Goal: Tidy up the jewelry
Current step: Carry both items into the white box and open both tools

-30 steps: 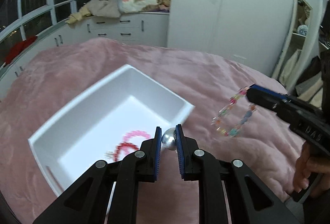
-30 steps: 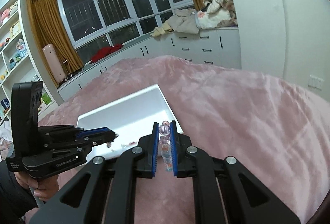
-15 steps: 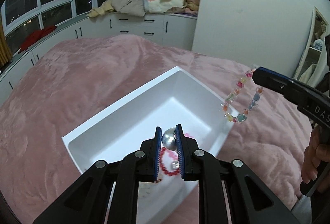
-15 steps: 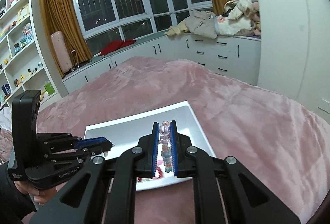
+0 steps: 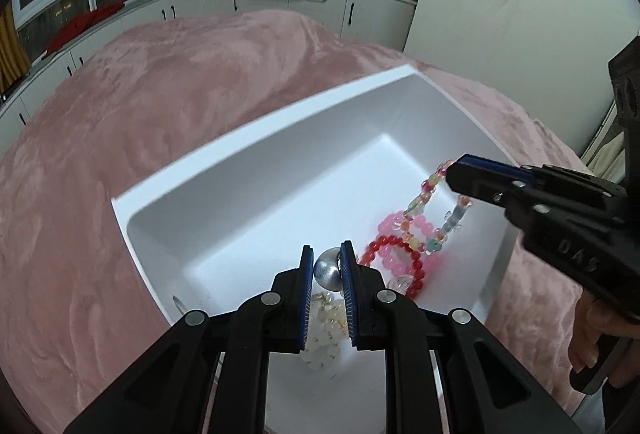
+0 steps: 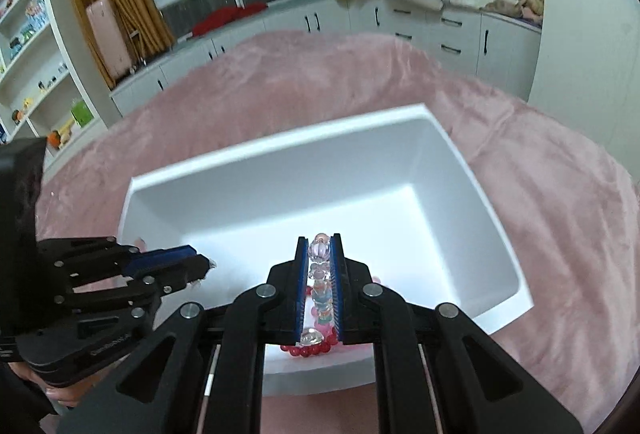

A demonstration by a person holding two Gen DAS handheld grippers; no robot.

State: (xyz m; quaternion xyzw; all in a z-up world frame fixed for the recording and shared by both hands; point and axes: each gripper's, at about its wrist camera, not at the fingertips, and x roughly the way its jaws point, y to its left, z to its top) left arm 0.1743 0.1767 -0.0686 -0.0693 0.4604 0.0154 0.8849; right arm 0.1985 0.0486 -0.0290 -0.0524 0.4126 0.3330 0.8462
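Pink bed (image 5: 192, 106), white bin (image 5: 256, 162) on it. Left tongs (image 5: 326, 270) clamp silver ball (image 5: 327, 269), right tongs (image 6: 319, 254) clamp beaded bracelet (image 5: 430, 218); both over bin. Lower before releasing, clear of red bracelet (image 5: 394, 258).

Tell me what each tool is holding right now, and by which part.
The left tool clamps a silver ball with white beads hanging below. The right tool pinches a multicoloured bead bracelet by a stretch of its beads.

Moved from beside the white box (image 5: 256, 158) to over it: left gripper (image 5: 326, 268), right gripper (image 6: 319, 254), its multicoloured bracelet (image 5: 428, 218) now dangling inside.
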